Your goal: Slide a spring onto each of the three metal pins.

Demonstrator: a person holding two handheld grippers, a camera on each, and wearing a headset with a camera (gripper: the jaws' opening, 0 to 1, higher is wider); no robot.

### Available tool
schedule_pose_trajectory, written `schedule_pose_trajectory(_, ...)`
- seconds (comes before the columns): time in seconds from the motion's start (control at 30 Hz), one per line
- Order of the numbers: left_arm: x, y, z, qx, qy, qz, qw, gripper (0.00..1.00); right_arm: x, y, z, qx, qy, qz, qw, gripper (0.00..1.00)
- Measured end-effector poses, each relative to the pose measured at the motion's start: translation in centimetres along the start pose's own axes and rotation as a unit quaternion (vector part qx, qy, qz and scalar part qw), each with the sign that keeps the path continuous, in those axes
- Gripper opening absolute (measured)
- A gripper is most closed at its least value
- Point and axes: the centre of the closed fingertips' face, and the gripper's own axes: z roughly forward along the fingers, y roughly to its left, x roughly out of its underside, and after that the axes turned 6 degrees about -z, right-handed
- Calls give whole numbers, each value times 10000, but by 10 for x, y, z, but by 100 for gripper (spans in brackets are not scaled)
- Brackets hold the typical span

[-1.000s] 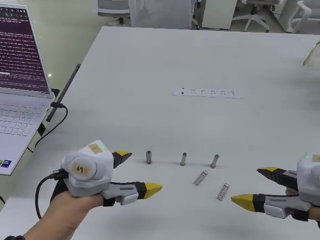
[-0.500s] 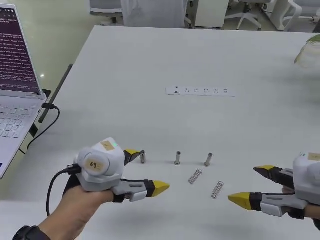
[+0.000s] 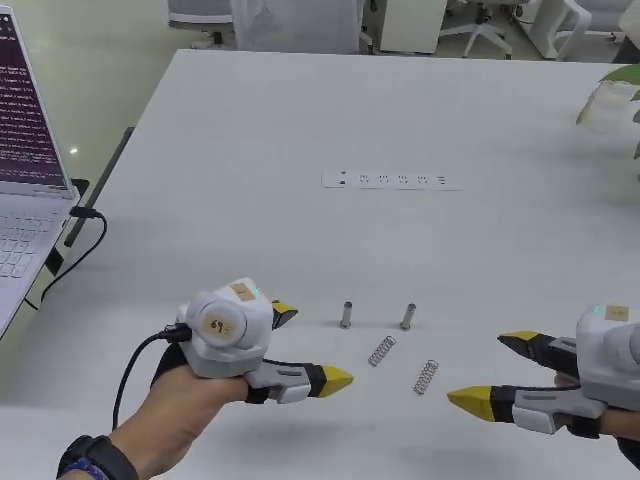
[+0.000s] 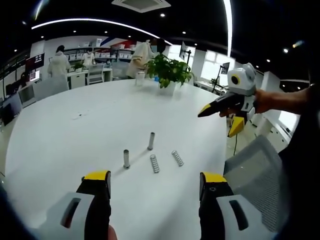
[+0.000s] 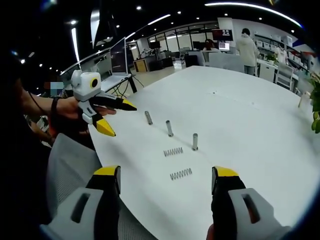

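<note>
We hold left gripper (image 3: pixel 312 346) and right gripper (image 3: pixel 490 369) with jaws apart, empty; two springs (image 3: pixel 381 350) lie flat between them, one near each tip, long axes angled toward the upright pins (image 3: pixel 408 316) just beyond

Three metal pins stand in a row on one white surface (image 3: pixel 300 120): the end pin (image 5: pixel 148 117), which appears to wear a spring, the middle pin (image 5: pixel 169 128) and the far pin (image 5: pixel 195 141). Two loose springs lie beside them: the inner spring (image 5: pixel 173 151) and the outer spring (image 5: pixel 180 174). Two grippers are up, the left gripper (image 3: pixel 315 345) and the right gripper (image 3: pixel 480 370). Also on the surface are one laptop (image 3: pixel 20 200), one power strip (image 3: pixel 392 181) and one potted plant (image 3: pixel 610 100).
</note>
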Motion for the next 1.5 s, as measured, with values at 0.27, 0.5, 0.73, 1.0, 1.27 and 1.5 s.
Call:
schedule_pose_trajectory(0.27, 8, -6, 18, 124, 148, -22, 9998, 68, 2, -1, -3, 27, -4, 24, 10000, 73)
schedule_pose_trajectory(0.5, 13, -7, 32, 185, 259, -44, 9995, 68, 3, -2, -5, 56, -27, 49, 10000, 73)
schedule_pose_trajectory(0.73, 17, -8, 46, 230, 362, -40, 9991, 66, 6, -2, -7, 77, -31, 80, 9999, 72)
schedule_pose_trajectory(1.0, 22, -8, 61, 235, 463, -64, 9986, 64, 9, -1, -8, 77, -18, 122, 9999, 72)
schedule_pose_trajectory(1.27, 25, -11, 77, 270, 561, -66, 9980, 62, 11, -4, -12, 114, -33, 155, 9998, 71)
schedule_pose_trajectory(1.5, 27, -9, 88, 249, 609, -113, 9978, 59, 14, -7, -17, 163, -33, 190, 9997, 71)
